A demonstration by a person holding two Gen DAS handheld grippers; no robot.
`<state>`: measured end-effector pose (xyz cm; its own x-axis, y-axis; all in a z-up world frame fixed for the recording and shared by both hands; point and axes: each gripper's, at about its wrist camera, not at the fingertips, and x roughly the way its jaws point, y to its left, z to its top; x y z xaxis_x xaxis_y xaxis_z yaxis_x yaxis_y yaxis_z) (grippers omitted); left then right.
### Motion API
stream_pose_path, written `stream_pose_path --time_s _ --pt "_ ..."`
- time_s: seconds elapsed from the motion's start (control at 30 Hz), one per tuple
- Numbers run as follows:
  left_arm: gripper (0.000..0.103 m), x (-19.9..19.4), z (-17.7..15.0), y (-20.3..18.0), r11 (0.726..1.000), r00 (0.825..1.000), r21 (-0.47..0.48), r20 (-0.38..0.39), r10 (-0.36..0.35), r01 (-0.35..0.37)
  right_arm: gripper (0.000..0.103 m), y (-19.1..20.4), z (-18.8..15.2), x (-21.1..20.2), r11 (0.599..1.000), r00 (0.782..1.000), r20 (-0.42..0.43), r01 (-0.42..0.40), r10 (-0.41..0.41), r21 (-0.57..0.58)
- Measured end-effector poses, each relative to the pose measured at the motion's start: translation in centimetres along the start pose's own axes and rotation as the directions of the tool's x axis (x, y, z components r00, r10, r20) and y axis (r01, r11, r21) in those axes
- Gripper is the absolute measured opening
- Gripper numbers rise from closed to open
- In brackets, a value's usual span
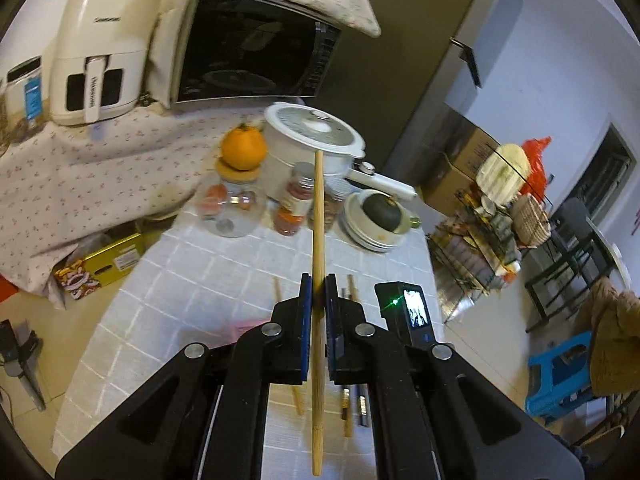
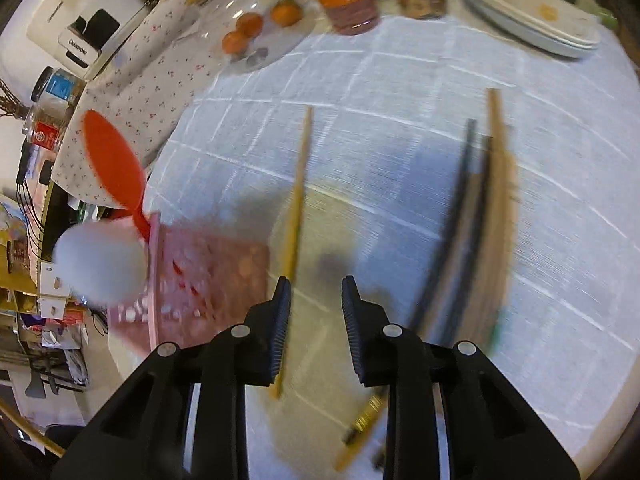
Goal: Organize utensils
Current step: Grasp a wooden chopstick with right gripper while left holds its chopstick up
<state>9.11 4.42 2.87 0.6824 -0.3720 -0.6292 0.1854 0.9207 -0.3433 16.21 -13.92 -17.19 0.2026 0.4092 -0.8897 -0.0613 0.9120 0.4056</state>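
Note:
My left gripper (image 1: 319, 282) is shut on a wooden chopstick (image 1: 318, 240) and holds it upright above the table. Below it, more chopsticks (image 1: 351, 404) lie on the checked tablecloth. My right gripper (image 2: 316, 284) is open and empty, low over the table. A single wooden chopstick (image 2: 298, 188) lies just left of its left finger. A bunch of dark and wooden chopsticks (image 2: 484, 216) lies to its right, blurred. A pink perforated basket (image 2: 208, 280) stands at the left, holding a red spoon (image 2: 114, 164) and a white spoon (image 2: 100, 264).
At the table's far side stand a glass jar (image 1: 230, 208) with an orange (image 1: 243, 150) on top, spice jars (image 1: 294, 208), a white pot (image 1: 316, 136), and stacked plates (image 1: 372, 228). A microwave (image 1: 248, 48) and an air fryer (image 1: 96, 68) stand behind. A blue stool (image 1: 560, 372) is on the right.

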Motion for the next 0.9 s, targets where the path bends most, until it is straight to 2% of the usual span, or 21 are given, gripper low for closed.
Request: stream_pose_path --time_s 0.13,0.27,0.3,0.37,0.43,0.5,0.63,0.73,0.83,0.9 --pt "0.005 0.2 0.4 2.4 0.999 1.000 -0.028 -0.005 0.019 -0.019 0.028 0.8 1.1 2.3 1.000 1.000 0.005 -0.007 0.007 -0.002" --pt "0.005 0.2 0.8 3.5 0.999 1.000 -0.048 -0.010 0.008 -0.008 0.026 0.9 1.0 3.6 1.000 1.000 0.016 0.012 -0.012 -0.007" --pt "0.005 0.3 0.8 3.6 0.999 1.000 -0.050 -0.009 0.004 -0.005 0.023 1.0 1.0 3.7 1.000 1.000 0.022 0.015 -0.015 -0.013" --pt "0.005 0.3 1.0 3.8 0.999 1.000 -0.052 -0.002 0.004 -0.004 0.010 1.1 0.9 3.6 0.999 0.999 0.026 0.033 -0.033 -0.016" --pt "0.005 0.4 1.2 3.9 0.998 1.000 -0.059 0.001 0.004 -0.004 0.000 1.0 0.6 3.3 1.000 1.000 0.012 0.007 -0.007 -0.002" --pt "0.005 0.4 1.3 3.9 0.998 1.000 -0.060 0.009 0.008 -0.008 0.000 1.0 0.5 2.8 0.999 0.999 0.008 0.039 -0.039 -0.006" --pt "0.005 0.5 1.5 3.6 0.998 1.000 -0.054 0.027 0.015 -0.013 0.000 0.1 0.1 1.1 1.000 1.000 0.021 0.018 -0.018 0.004" --pt "0.005 0.5 1.6 3.2 0.998 0.999 -0.055 0.043 0.022 -0.020 0.001 0.3 0.1 1.3 1.000 0.999 0.020 -0.027 0.027 -0.003" --pt "0.005 0.8 1.7 2.9 0.998 0.999 -0.056 0.047 0.024 -0.021 0.009 0.5 0.3 2.3 0.998 0.999 0.010 -0.053 0.053 0.015" --pt "0.005 0.9 1.7 2.7 0.998 0.999 -0.054 0.047 0.028 -0.025 0.025 1.1 0.4 3.0 1.000 0.999 0.023 -0.030 0.030 -0.003"
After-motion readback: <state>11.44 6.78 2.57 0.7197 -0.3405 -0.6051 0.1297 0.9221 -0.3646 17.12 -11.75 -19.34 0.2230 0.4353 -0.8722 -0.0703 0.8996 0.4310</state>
